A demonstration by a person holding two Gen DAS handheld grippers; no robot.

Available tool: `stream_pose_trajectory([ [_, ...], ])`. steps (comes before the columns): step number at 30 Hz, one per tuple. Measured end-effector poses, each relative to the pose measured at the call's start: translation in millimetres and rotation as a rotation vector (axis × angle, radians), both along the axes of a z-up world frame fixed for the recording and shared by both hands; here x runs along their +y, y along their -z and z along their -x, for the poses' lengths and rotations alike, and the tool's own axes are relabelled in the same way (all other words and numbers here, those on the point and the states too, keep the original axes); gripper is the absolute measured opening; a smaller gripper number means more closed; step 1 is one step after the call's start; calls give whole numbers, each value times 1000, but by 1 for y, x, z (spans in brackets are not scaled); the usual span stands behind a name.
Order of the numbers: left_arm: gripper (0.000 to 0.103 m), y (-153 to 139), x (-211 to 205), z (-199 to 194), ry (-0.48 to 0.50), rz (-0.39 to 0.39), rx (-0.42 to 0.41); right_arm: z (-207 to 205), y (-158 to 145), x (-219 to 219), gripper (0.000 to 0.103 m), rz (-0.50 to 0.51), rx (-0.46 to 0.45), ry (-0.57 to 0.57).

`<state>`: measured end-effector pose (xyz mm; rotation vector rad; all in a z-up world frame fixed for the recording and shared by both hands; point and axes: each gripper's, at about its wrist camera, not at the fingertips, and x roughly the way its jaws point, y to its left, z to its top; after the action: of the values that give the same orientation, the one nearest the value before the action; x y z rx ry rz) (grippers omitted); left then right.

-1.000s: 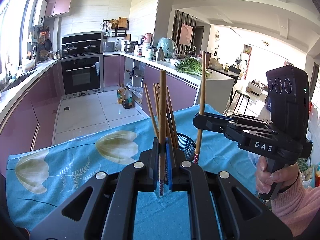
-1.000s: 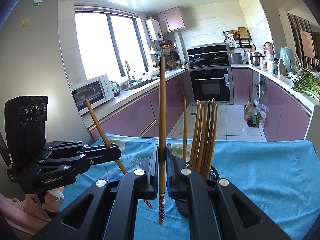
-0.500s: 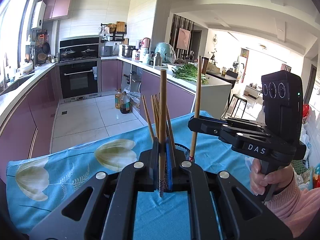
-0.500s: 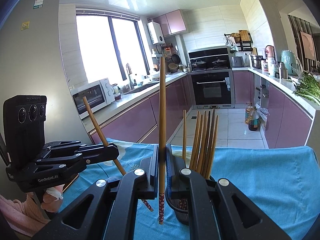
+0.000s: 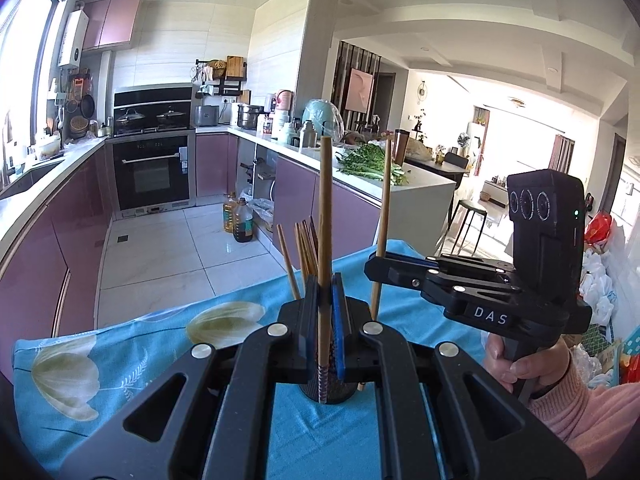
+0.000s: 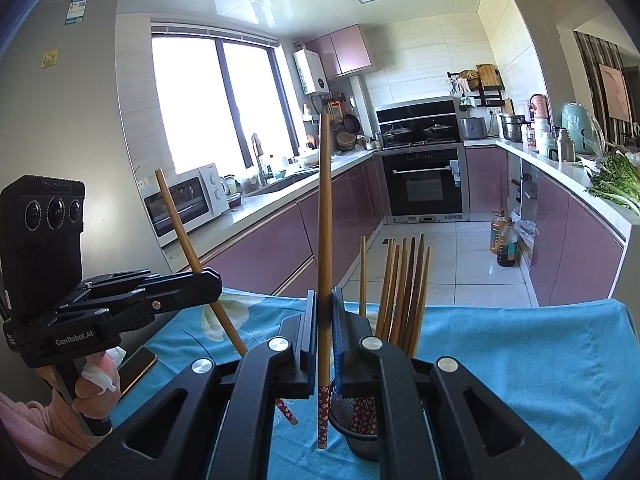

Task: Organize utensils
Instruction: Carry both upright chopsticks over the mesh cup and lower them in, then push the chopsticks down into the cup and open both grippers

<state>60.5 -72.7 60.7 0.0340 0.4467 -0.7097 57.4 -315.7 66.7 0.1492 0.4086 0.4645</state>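
A black mesh holder (image 6: 360, 432) stands on the blue flowered cloth (image 6: 520, 360) with several wooden chopsticks (image 6: 404, 288) upright in it. My right gripper (image 6: 324, 312) is shut on one chopstick (image 6: 325, 200), held upright just left of the holder, its patterned end above the cloth. My left gripper (image 5: 325, 296) is shut on another chopstick (image 5: 325, 208), upright in front of the holder (image 5: 334, 394). In the right wrist view the left gripper (image 6: 212, 280) grips its chopstick (image 6: 180, 224) at a tilt. The right gripper (image 5: 376, 268) shows at the right with its chopstick (image 5: 384, 208).
A phone (image 6: 136, 364) lies on the cloth's left edge by the person's hand (image 6: 96, 384). Behind the table runs a kitchen floor with oil bottles (image 5: 238, 220), purple cabinets and an oven (image 6: 424, 184). Greens (image 5: 372, 160) lie on the counter.
The left gripper has risen a little with its chopstick, so the holder sits lower in its view. The right gripper has hardly moved. Both stay shut on their chopsticks.
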Motion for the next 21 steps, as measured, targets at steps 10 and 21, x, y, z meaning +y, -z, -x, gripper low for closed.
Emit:
stream_pose_trajectory([
  [10, 7, -18, -1, 0, 23, 34, -25, -4, -9, 0, 6, 2, -27, 14],
  [21, 7, -24, -10, -13, 34, 62, -29, -6, -10, -4, 6, 6, -32, 43],
])
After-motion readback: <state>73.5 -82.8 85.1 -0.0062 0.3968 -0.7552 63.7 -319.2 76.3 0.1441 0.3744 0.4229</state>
